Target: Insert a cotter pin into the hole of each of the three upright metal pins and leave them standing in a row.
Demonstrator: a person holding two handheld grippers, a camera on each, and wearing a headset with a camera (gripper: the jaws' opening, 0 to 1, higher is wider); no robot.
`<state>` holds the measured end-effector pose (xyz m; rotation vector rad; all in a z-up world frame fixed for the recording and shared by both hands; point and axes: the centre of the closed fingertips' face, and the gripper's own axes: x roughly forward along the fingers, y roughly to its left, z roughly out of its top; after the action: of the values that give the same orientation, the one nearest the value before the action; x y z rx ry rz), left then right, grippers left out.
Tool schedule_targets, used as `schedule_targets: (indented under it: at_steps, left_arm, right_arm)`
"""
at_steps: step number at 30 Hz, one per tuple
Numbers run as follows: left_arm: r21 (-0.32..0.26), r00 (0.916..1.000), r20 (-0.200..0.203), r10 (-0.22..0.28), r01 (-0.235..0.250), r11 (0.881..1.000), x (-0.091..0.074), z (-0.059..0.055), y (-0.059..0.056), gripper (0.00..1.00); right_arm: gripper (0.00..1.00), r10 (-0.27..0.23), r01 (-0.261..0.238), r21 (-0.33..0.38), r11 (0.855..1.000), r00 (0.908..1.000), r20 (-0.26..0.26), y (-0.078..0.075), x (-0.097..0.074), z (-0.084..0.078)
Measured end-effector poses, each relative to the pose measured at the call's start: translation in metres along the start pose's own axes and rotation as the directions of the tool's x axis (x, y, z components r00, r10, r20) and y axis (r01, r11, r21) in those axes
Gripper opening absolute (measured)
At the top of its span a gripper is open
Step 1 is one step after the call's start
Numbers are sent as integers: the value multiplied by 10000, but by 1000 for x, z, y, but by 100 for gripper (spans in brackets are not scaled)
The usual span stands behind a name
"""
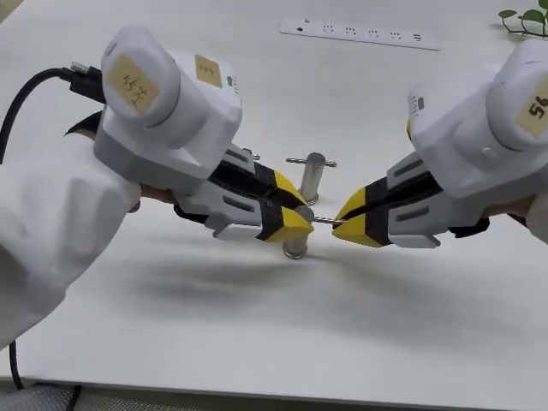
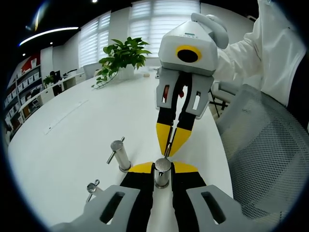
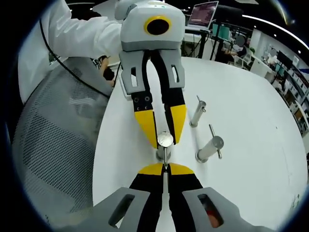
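Head view: the left claw (image 1: 301, 221) is clamped on the nearest metal pin (image 1: 295, 250), which stands on the table (image 1: 257, 334). The right claw (image 1: 347, 224) pinches a cotter pin (image 1: 326, 221) and points it at that pin's top.

Left gripper view: the middle pin (image 2: 119, 155) and far pin (image 2: 91, 188) stand alongside, each already pinned through.

Right gripper view: its own jaws are tight on the cotter pin, tip at the pin's head. How far in, I cannot tell.

Two done by my reckoning, the third under way.
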<state>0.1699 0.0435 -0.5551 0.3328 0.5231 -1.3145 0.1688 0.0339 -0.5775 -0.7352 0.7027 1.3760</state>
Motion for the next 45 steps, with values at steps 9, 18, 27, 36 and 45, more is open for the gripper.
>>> schedule_targets:
  at_steps: [9, 18, 27, 36, 45]
  left_arm:
    - [-29, 10000, 15, 1, 0, 10000, 0, 0, 0, 10]
    - [-220, 10000, 9, 5, -5, 9998, 0, -1, -1, 10]
    - [-250, 10000, -10, -18, 18, 9997, 0, -2, -1, 10]
    - [-303, 10000, -31, 7, -8, 9995, -1, -2, -1, 10]
    - [-209, 10000, -40, -52, 51, 9998, -1, -2, -2, 10]
  right_arm:
    - [0, -35, 35, -9, 10000, 9996, 281, 2, 10, 15]
    - [11, -328, 347, -229, 9991, 9965, 772, -3, 8, 19]
    - [10, -278, 267, 125, 9996, 9942, 1039, 2, -6, 14]
    - [0, -116, 89, 209, 9997, 9909, 1344, 4, -5, 18]
    - [0, -156, 162, -35, 9999, 9905, 1368, 4, -3, 20]
